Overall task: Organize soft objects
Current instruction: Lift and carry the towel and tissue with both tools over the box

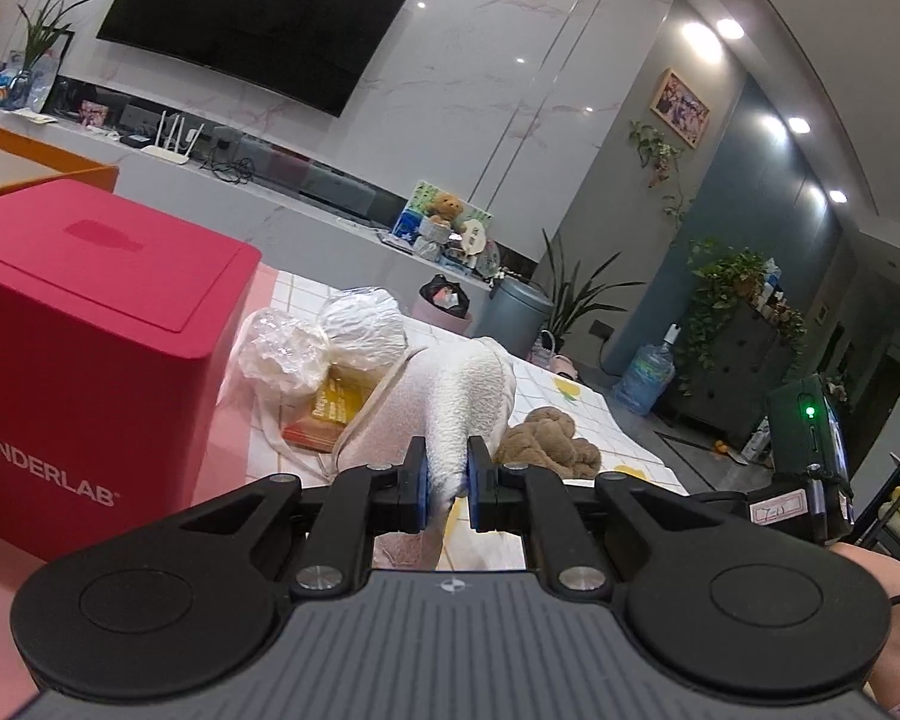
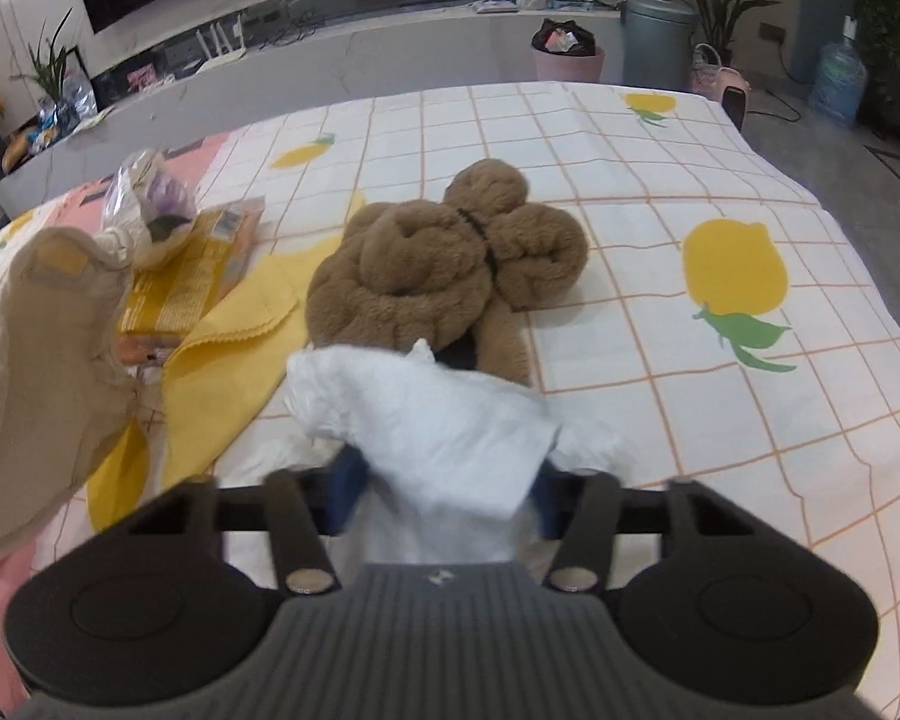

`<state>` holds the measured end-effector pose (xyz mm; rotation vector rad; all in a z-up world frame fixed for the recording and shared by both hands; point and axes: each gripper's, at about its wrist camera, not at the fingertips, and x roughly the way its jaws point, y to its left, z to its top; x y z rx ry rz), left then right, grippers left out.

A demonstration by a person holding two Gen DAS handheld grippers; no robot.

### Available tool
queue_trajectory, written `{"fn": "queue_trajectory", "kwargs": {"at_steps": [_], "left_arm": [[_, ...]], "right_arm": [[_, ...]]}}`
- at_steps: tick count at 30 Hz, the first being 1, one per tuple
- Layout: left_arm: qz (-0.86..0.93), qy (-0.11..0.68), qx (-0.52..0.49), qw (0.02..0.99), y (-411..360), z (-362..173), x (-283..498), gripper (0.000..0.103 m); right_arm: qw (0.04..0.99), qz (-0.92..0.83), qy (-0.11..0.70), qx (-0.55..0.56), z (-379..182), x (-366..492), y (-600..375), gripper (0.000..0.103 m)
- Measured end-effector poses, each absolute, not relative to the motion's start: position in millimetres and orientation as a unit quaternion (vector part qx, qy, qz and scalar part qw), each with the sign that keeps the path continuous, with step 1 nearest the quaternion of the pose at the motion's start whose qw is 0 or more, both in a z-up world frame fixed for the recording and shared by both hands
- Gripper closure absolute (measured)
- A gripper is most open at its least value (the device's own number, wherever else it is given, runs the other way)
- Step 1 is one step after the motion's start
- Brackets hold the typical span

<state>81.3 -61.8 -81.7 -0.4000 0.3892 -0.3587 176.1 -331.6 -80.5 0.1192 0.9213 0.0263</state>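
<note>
cream fleece bag [image 1: 450,396] pinched in left gripper [image 1: 448,468].

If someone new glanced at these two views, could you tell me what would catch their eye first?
Probably the big pink box at the left of the checked tablecloth. Next, the brown plush towel bundle lying mid-table beside a yellow cloth. Then the claws: the left claw pinches a cream fleece bag, and the right claw holds a crumpled white bag.
</note>
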Motion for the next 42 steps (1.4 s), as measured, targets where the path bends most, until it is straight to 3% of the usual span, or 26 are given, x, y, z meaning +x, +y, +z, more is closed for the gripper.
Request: {"fn": "queue_trajectory", "kwargs": {"at_steps": [2,5,10,14,24,29,42], "left_arm": [[-0.182,0.186,-0.196,0.945,-63.2,-80.9,79.2,0.09],[-0.19,0.182,-0.198,0.944,-63.1,-77.3,76.5,0.09],[-0.194,0.199,-0.209,0.938,-54.6,-59.2,72.7,0.09],[-0.17,0.216,-0.212,0.938,-51.7,-36.1,60.2,0.09],[-0.13,0.165,-0.152,0.966,-39.8,72.5,11.3,0.09],[-0.116,0.17,-0.144,0.968,-15.5,114.8,16.2,0.09],[-0.062,0.147,-0.099,0.982,84.0,173.5,32.0,0.09]], "right_arm": [[0.891,0.02,0.446,0.074,-78.7,178.0,-333.4,0.083],[0.892,0.006,0.445,0.085,-73.4,180.9,-330.6,0.087],[0.905,0.026,0.42,0.065,-44.4,171.3,-322.9,0.088],[0.913,0.037,0.39,0.114,-21.7,155.9,-333.9,0.088],[0.94,0.073,0.288,0.166,63.8,95.9,-331.6,0.088],[0.939,0.078,0.22,0.251,104.5,70.0,-331.7,0.088],[0.955,0.168,0.163,0.18,199.6,55.5,-174.9,0.088]]}}
